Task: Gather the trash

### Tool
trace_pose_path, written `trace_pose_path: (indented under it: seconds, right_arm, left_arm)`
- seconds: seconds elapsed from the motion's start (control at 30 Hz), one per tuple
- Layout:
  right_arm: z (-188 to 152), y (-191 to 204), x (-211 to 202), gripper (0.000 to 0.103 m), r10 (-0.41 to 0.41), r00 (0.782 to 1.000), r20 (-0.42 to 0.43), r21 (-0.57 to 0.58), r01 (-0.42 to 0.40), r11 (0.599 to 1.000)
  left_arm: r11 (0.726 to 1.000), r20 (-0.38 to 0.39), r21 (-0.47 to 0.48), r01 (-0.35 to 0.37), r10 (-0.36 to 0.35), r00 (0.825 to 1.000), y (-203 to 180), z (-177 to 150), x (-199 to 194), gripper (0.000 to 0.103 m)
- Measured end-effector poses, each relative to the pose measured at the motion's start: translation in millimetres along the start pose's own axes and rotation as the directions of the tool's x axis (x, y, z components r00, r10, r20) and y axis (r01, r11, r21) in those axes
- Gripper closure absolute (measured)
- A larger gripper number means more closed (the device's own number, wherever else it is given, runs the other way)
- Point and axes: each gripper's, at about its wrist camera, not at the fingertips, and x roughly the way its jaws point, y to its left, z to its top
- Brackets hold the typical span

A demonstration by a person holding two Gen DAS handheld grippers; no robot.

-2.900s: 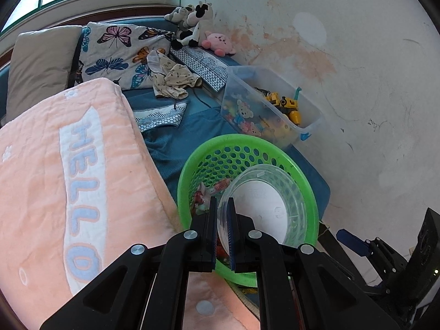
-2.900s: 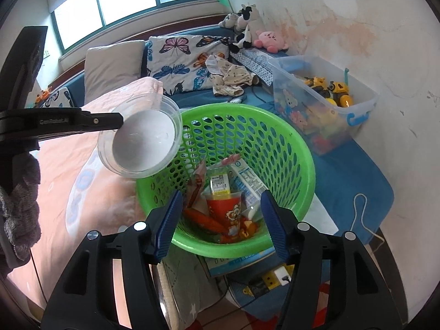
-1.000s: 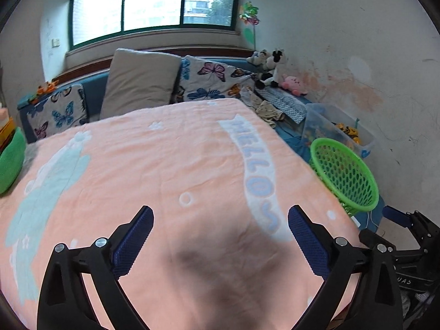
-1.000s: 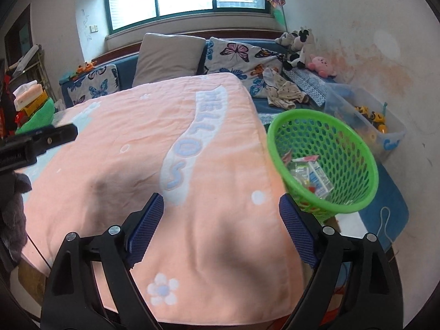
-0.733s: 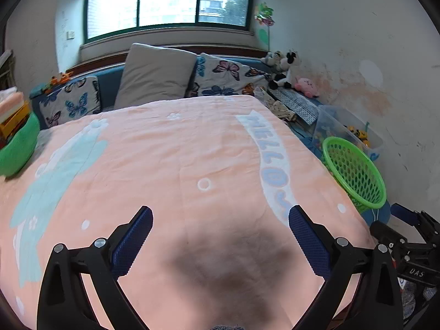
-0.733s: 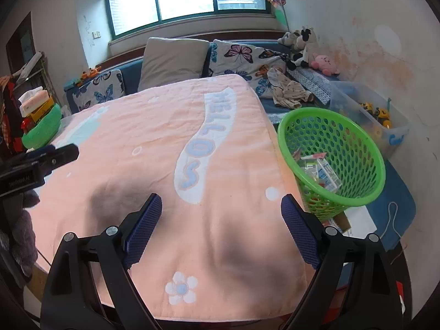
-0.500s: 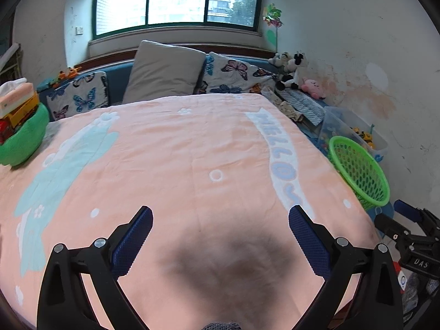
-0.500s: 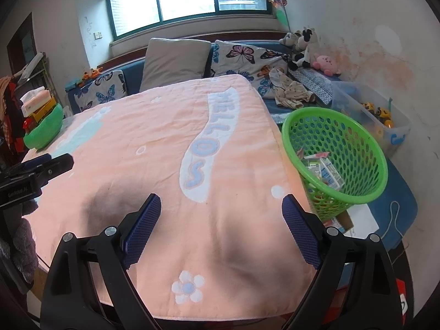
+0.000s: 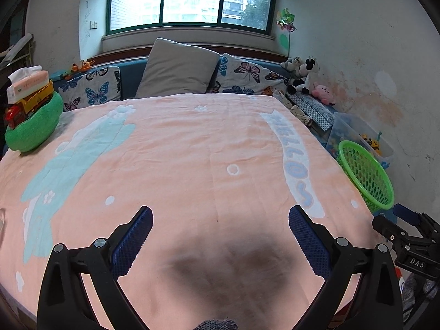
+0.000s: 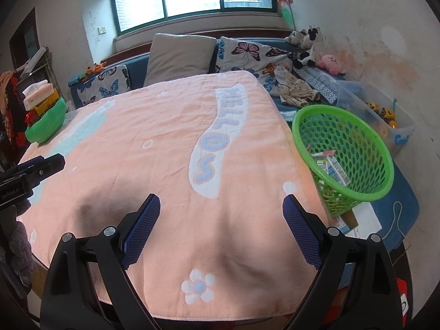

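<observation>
Both the left gripper (image 9: 220, 218) and right gripper (image 10: 221, 207) hang wide open, holding nothing, over the peach blanket (image 10: 165, 148). The green basket (image 10: 382, 165) (cartons (image 10: 334, 169) inside) sits beside the bed

basket (image 10: 357, 148) right of blanket (image 10: 170, 148), trash (image 10: 331, 166) inside, pillows (image 10: 178, 55) behind

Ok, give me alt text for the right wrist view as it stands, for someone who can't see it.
The right gripper hangs open and empty above a peach blanket lettered HELLO. To the right, beside the bed, stands a green basket with wrappers and small cartons in it. The tip of the left gripper shows at the left edge.
</observation>
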Motion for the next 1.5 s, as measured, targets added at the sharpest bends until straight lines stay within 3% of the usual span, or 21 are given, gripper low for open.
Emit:
trace_pose_path:
  seconds: [1.5]
  right_arm:
    - [-4.2,-0.7,2.0,0.011,0.023,1.0,-0.005,0.001,-0.023,1.0]
  left_arm:
    - [0.997,0.002,0.029,-0.075,0.075,0.997,-11.4,-14.9,-5.1,0.007]
